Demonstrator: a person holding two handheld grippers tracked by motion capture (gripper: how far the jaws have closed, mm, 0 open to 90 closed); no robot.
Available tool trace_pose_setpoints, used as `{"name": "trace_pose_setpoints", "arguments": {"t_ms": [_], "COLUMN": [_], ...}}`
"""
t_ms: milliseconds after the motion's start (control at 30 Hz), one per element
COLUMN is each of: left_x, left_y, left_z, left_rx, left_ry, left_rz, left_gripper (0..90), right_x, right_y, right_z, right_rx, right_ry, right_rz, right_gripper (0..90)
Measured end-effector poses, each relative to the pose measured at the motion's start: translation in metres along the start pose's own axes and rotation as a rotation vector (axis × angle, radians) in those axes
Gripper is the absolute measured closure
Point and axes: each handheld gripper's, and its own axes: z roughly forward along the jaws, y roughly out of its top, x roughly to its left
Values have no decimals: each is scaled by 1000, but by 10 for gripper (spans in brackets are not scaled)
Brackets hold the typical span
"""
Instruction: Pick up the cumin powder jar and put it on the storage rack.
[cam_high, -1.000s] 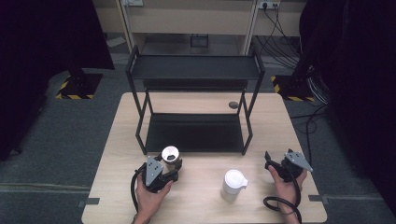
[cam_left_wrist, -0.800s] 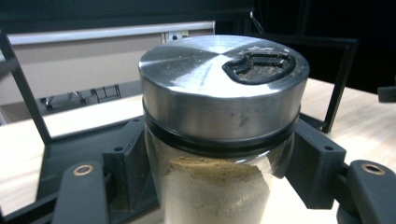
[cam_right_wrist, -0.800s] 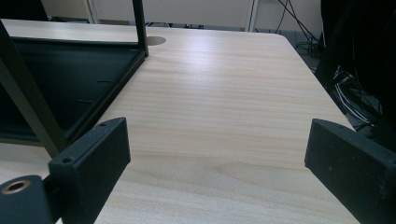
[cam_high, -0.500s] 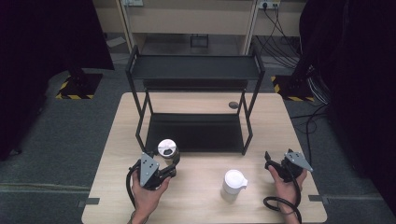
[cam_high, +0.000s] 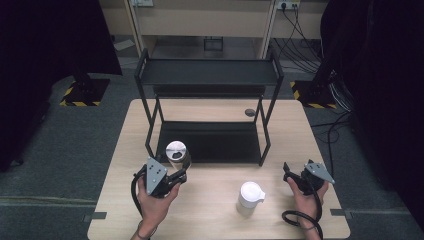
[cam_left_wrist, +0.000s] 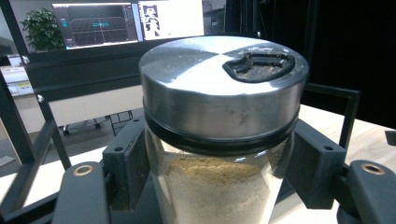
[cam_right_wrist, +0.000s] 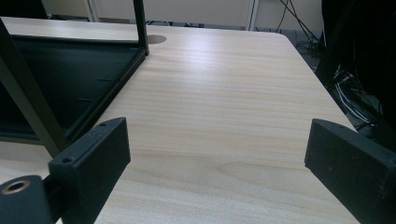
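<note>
Firmly round jar (cam_left_wrist: 219, 140) (left jaws)

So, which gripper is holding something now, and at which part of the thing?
The left gripper holds the glass spice jar by its glass body, just below the metal lid. The right gripper is open, holding nothing.

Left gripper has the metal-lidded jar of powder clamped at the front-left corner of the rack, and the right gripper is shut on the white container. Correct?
Not quite. The right gripper is open and holds nothing, as the right gripper view shows; the white container stands apart on the table. The left gripper does clamp the jar by the rack.
</note>
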Motion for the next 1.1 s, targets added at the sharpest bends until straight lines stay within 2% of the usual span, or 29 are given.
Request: {"name": "trace_pose_setpoints", "arguments": {"t_ms": [333,767,1100], "left_x": [4,6,9], "left_y": [19,33,49], "left_z": [1,4,9], "left_rx": [-21,-36,-54], "left_ry": [14,23,36], "left_rz": [19,29,34], "left_gripper": [309,309,309], "right_x": [1,1,0], "right_y": [0,1,1], "right_z": [0,1,1], "right_rx": [2,2,2], "right_ry": [0,2,3], "right_rz": [-4,0,1], "right_gripper": [69,69,70]}}
